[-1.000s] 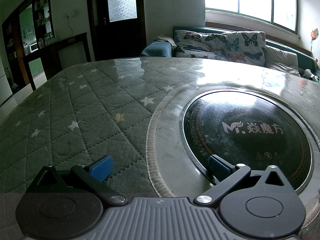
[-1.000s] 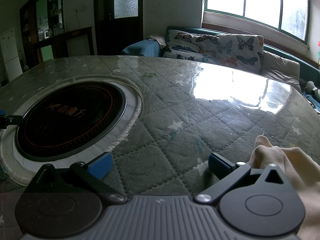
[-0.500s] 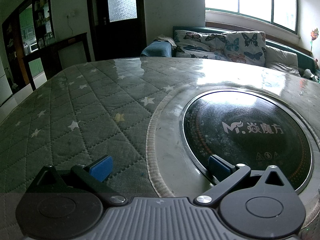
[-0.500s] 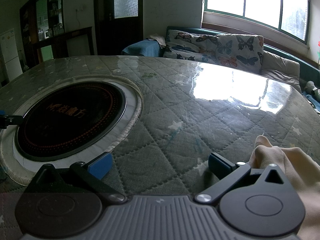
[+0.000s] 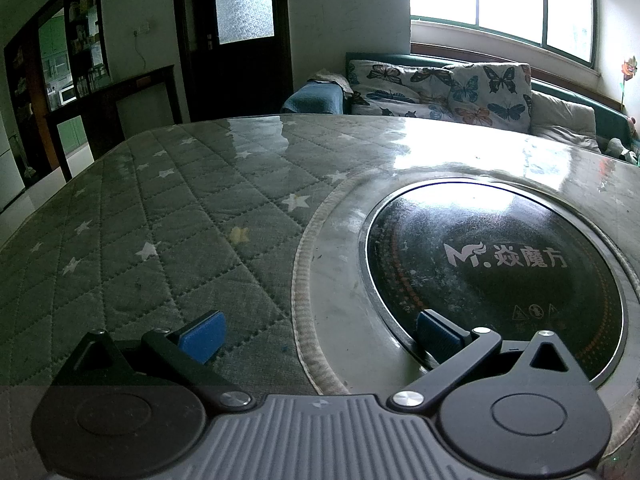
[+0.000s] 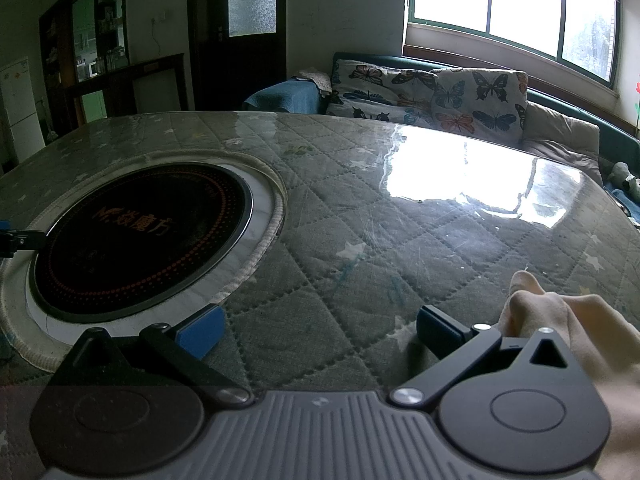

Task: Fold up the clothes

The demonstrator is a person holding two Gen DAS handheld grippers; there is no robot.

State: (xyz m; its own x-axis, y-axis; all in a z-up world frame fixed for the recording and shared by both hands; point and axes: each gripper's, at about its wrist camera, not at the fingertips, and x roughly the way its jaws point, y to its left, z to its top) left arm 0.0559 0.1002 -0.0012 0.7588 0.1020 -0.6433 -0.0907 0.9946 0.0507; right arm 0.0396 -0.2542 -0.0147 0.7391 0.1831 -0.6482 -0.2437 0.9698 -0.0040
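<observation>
A cream-coloured garment (image 6: 560,320) lies bunched on the table at the lower right of the right wrist view, just right of my right gripper (image 6: 320,330). That gripper is open, its blue pads (image 6: 202,332) wide apart over the quilted cloth, nothing between them. My left gripper (image 5: 320,334) is open too, low over the table at the rim of the round black cooktop (image 5: 492,272). No clothing shows in the left wrist view. The tip of the left gripper (image 6: 12,236) peeks in at the left edge of the right wrist view.
The table (image 5: 160,240) carries a green quilted star-pattern cloth under a glossy clear cover. The inset cooktop (image 6: 140,236) sits between the two grippers. Behind the table stand a sofa with butterfly cushions (image 5: 440,88), a dark door (image 5: 240,40) and a window.
</observation>
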